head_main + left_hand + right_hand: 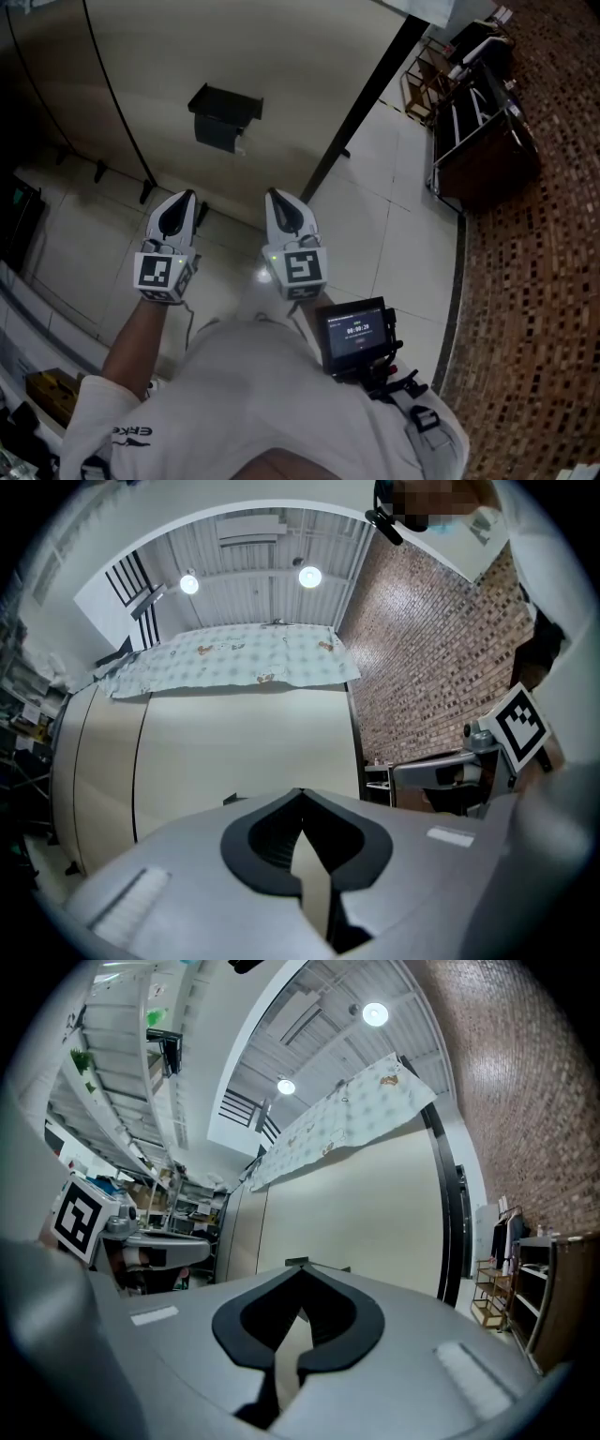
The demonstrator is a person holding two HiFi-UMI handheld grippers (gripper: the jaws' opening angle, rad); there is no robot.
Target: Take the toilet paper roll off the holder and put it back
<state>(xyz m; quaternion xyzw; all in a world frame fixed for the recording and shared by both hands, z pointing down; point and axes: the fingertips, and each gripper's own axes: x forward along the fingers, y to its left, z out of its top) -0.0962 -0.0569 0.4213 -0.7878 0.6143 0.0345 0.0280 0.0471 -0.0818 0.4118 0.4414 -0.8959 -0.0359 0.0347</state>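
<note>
Head view: left tongs and right tongs sat side by side, well short of the black holder on the wall. The toilet paper roll was inside it, only a pale edge showing. Left gripper view: tongs closed, empty. Right gripper view: same.

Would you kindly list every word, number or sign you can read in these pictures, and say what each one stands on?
"ERKE": white print on the person's left sleeve.
Small screen at the person's chest: lines of text and digits, too small to read.
Left gripper and right gripper: only black-and-white square patterns, no letters.
</note>
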